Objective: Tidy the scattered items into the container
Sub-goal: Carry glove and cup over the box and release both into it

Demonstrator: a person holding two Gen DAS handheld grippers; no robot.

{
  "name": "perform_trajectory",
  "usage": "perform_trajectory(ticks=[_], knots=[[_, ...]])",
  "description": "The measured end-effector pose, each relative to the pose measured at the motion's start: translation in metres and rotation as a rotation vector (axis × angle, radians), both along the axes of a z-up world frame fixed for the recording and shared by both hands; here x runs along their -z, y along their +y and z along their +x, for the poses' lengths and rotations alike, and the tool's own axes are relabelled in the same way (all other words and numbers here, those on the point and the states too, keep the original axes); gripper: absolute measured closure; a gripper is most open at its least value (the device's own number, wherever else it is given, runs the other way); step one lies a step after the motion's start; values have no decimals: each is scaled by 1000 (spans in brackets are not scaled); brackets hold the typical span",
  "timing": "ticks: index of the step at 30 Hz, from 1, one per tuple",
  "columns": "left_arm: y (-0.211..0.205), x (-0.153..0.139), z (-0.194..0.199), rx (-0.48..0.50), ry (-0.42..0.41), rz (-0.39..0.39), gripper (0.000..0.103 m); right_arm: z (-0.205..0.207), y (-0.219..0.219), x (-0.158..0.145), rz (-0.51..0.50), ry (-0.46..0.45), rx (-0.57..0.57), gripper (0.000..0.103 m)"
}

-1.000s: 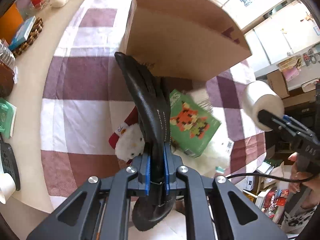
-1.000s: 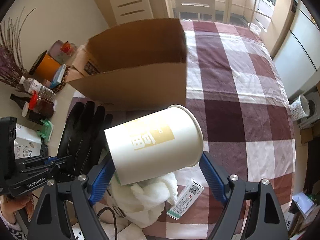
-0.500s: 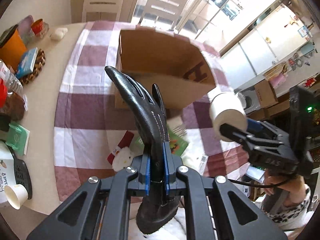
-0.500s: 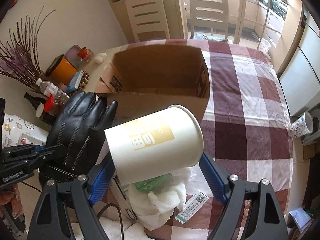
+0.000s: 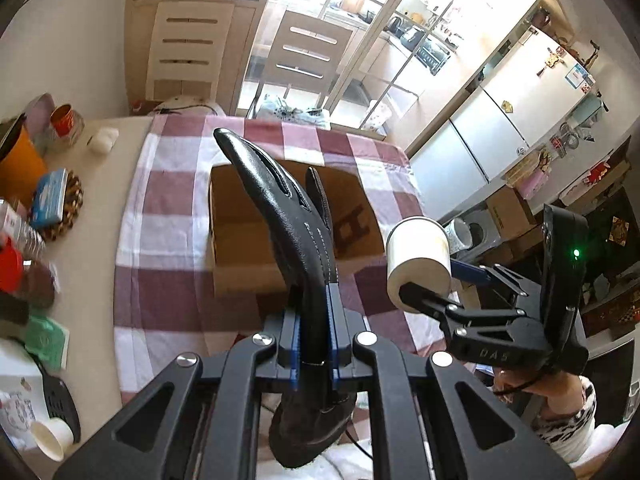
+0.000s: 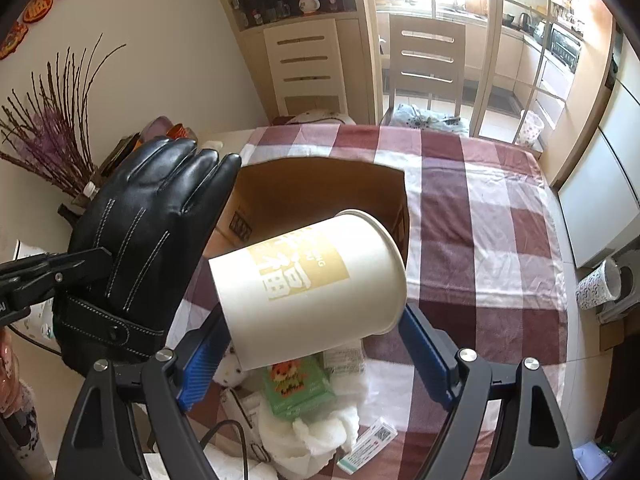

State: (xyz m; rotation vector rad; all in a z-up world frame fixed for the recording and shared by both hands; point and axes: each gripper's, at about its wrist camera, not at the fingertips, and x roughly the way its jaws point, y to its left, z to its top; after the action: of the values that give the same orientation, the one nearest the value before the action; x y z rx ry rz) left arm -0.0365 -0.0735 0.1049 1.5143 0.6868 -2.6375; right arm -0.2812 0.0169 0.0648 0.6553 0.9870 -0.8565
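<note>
Between my left gripper's (image 5: 314, 344) pads: a black leather glove (image 5: 296, 240), pinched tight near the cuff, its fingers curving up and away from me.
Between my right gripper's (image 6: 316, 344) blue pads: a white paper cup (image 6: 308, 284), clamped on its side across base and rim, mouth turned to the right.
Near edge of the tabletop, below the cup: a green toy box (image 6: 298, 380), white fluffy cloth (image 6: 320, 436) and a small barcoded packet (image 6: 370, 446), heaped together on the checked tablecloth (image 6: 492, 216).
Middle of the tabletop: the cardboard box (image 5: 240, 236), open at the top; both held things hang above the cloth on my side of its near wall.
Open room: bare checked cloth to the right of the box, out to the right edge.
Left edge of the tabletop: bottles, an orange container (image 5: 18, 160) and a woven coaster (image 5: 70, 208), well apart from the box.
Far edge: a wooden chair (image 6: 426, 56) stands just beyond it.
</note>
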Motion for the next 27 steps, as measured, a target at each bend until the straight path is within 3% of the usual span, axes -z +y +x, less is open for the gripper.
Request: perform_trajectory(ticks=[7, 18, 27], knots=[[-9, 10, -36, 1, -46, 28, 92, 11, -25, -5, -21, 26, -8, 17], [-24, 41, -70, -2, -154, 106, 92, 28, -53, 7, 26, 64, -19, 17], [-27, 58, -96, 13, -205, 102, 92, 40, -77, 19, 51, 94, -30, 17]])
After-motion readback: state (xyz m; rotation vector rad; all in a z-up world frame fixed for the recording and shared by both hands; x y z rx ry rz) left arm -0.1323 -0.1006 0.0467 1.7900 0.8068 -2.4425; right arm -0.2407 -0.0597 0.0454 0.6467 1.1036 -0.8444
